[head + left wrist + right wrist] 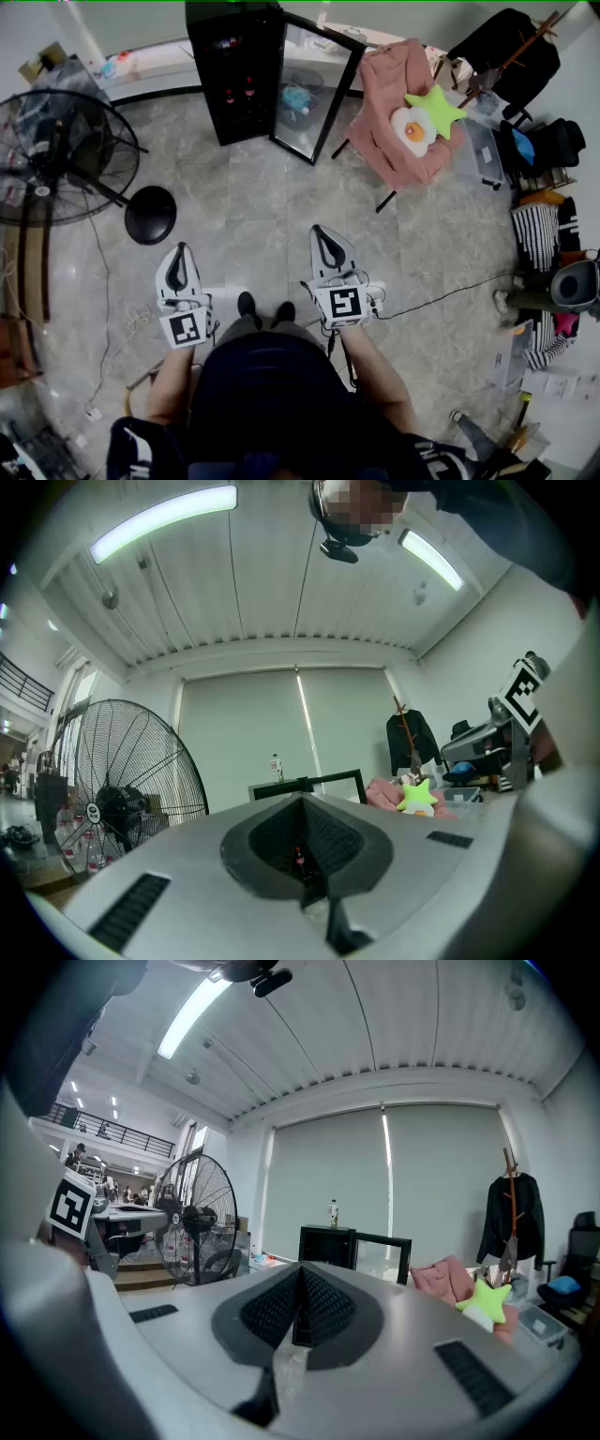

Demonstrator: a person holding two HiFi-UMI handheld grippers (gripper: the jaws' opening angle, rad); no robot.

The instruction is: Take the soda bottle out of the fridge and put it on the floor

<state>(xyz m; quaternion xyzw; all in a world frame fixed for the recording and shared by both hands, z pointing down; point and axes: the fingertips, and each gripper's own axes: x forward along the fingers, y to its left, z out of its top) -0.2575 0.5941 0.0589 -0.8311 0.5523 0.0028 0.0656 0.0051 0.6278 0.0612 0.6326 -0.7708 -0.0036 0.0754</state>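
Observation:
A black fridge stands at the far side of the floor, its glass door swung open to the right. Dark bottles with red labels show on a shelf inside. In the left gripper view one such soda bottle peeps through the slit under the jaws. My left gripper and right gripper are held side by side in front of the person's body, well short of the fridge. Both point at it, jaws together, with nothing in them. The right gripper view shows the fridge straight ahead.
A big floor fan with a round base stands at the left. A pink-draped chair with star and egg cushions is right of the door. A clear bottle stands on the fridge. A cable and clutter lie at the right.

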